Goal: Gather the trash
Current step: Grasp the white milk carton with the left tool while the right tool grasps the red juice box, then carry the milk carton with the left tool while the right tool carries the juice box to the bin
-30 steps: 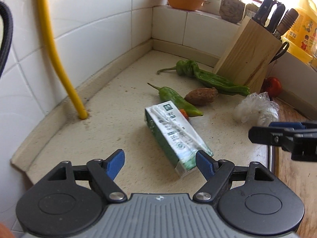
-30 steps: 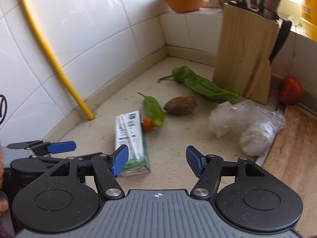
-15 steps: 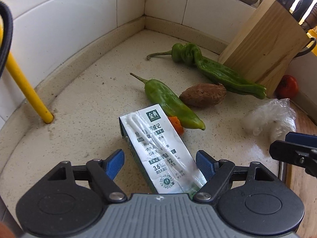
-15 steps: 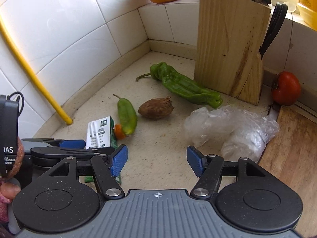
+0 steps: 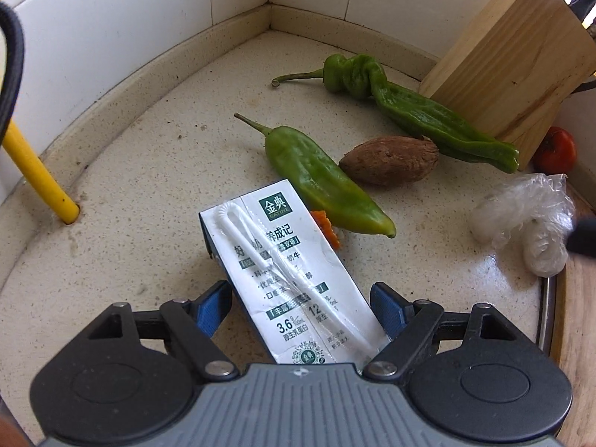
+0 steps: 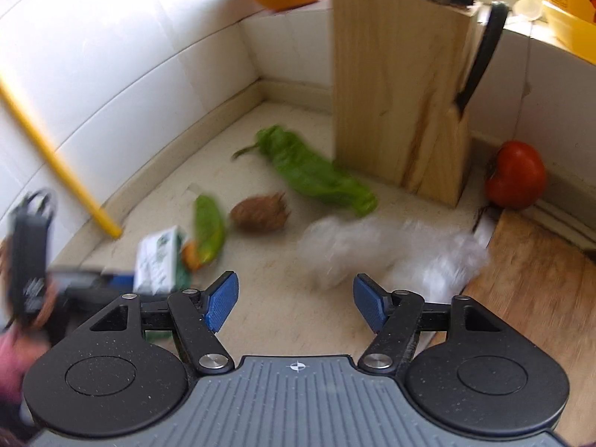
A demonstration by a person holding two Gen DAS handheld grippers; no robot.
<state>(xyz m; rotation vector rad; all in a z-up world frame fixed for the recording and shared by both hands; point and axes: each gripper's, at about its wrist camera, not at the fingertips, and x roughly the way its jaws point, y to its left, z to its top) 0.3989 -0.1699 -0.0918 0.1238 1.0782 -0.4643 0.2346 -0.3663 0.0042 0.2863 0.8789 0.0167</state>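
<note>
A white and green milk carton (image 5: 294, 279) with a wrapped straw on top lies flat on the speckled counter (image 5: 149, 171). My left gripper (image 5: 301, 309) is open, its blue pads on either side of the carton's near end. A crumpled clear plastic bag (image 5: 529, 219) lies at the counter's right edge. In the blurred right wrist view, my right gripper (image 6: 296, 298) is open and empty, just short of the plastic bag (image 6: 391, 257). The carton (image 6: 158, 260) and the left gripper (image 6: 89, 283) show at the left there.
Two green peppers (image 5: 324, 182) (image 5: 413, 111), a brown root (image 5: 389, 160) and an orange scrap (image 5: 327, 227) lie beyond the carton. A wooden knife block (image 6: 402, 89) and a tomato (image 6: 516, 175) stand at the back right. A yellow pipe (image 5: 33, 171) rises at the left; a wooden board (image 6: 529, 279) lies right.
My left gripper has moved forward until the carton lies between its open fingers. My right gripper has moved forward and right toward the plastic bag, still open.
</note>
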